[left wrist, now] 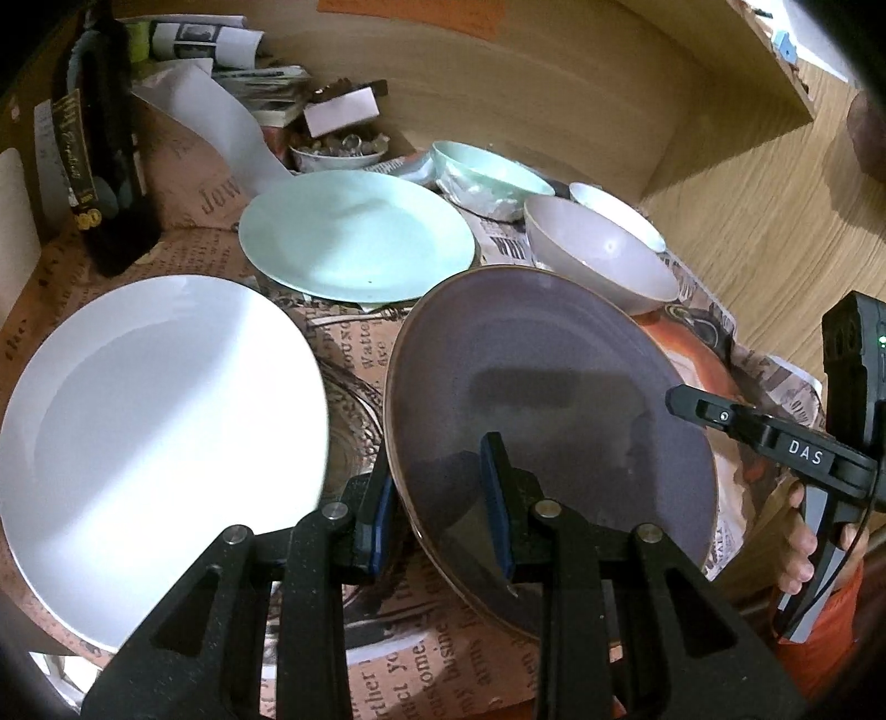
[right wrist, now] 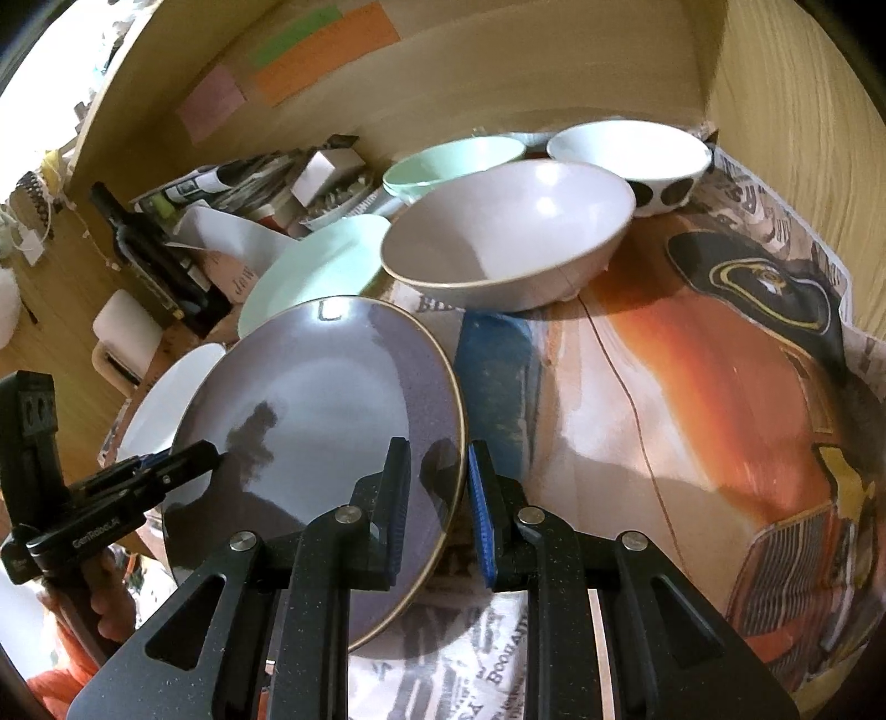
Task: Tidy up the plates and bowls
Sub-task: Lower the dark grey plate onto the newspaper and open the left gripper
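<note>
A: The left gripper (left wrist: 443,498) has the rim of the purple plate (left wrist: 554,399) between its blue pads; one pad lies over the plate's face and the other sits under the edge. It looks clamped on the plate.

B: And the right gripper (right wrist: 437,498)?

A: It straddles the opposite rim of the same purple plate (right wrist: 326,432). The left pad is over the plate's surface and the right pad is outside the edge, with a gap visible between that pad and the rim. I cannot tell whether it is gripping or only placed around the rim.

B: Where does the plate sit?

A: It is tilted, over the newspaper (right wrist: 692,387) that covers the desk (left wrist: 775,232). To its left lies a white plate (left wrist: 155,432). Behind them rests a mint plate (left wrist: 354,238).

B: What about the bowls?

A: A pale grey bowl (right wrist: 509,232) stands just behind the purple plate. Beyond it are a mint bowl (right wrist: 454,160) and a white bowl with dark spots (right wrist: 637,160), close together near the wooden back wall (right wrist: 498,83).

B: Anything else?

A: A dark bottle (left wrist: 105,166) stands at the far left, next to folded papers (left wrist: 221,44) and a small dish of bits (left wrist: 338,152). Coloured paper notes (right wrist: 310,50) are stuck on the wall.
</note>
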Available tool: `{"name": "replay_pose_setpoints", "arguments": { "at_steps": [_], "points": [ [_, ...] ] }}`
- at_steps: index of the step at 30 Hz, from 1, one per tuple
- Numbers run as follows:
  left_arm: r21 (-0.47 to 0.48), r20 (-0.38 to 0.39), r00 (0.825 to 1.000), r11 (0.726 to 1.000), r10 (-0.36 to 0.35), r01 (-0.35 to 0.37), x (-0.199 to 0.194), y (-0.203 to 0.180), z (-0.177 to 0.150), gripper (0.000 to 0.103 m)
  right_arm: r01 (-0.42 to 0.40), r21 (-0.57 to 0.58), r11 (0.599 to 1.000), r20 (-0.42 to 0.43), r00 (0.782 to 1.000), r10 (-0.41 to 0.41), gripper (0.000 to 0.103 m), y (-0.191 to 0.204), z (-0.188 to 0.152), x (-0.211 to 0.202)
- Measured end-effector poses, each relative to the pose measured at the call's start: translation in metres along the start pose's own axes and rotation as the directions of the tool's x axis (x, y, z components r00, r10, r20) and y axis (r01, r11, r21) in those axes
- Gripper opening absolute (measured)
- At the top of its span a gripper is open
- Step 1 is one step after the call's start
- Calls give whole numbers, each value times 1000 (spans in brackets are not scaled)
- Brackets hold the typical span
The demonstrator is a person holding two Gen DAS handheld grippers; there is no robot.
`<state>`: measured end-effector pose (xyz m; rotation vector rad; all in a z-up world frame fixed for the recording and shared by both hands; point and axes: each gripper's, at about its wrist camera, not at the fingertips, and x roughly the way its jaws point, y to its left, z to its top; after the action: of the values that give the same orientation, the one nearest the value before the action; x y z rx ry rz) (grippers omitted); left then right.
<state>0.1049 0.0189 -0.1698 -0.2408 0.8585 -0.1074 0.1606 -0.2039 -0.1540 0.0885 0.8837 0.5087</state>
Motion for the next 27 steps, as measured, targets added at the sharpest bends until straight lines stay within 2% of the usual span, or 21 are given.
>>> {"name": "replay_pose_setpoints", "arguments": {
  "at_steps": [12, 17, 21, 25, 27],
  "points": [
    [6, -41, 999, 1000, -17, 17, 18, -6, 2, 29, 12, 28, 1000, -18, 1000, -11, 19, -17, -4, 3],
    [13, -36, 999, 1000, -12, 12, 19, -8, 2, 30, 45, -8, 999, -5, 999, -45, 19, -11, -6, 4],
    [43, -37, 999, 999, 11, -10, 20, -9, 2, 31, 69, -32, 997, 11, 998, -68, 20, -8, -7, 5],
    [134, 31, 993, 984, 118, -121, 11, -19, 0, 31, 68, -32, 997, 16, 998, -67, 21, -8, -6, 6],
    [154, 45, 992, 980, 118, -124, 6, -20, 0, 33, 80, -45, 996, 12, 997, -79, 22, -7, -6, 6]
  ]
}}
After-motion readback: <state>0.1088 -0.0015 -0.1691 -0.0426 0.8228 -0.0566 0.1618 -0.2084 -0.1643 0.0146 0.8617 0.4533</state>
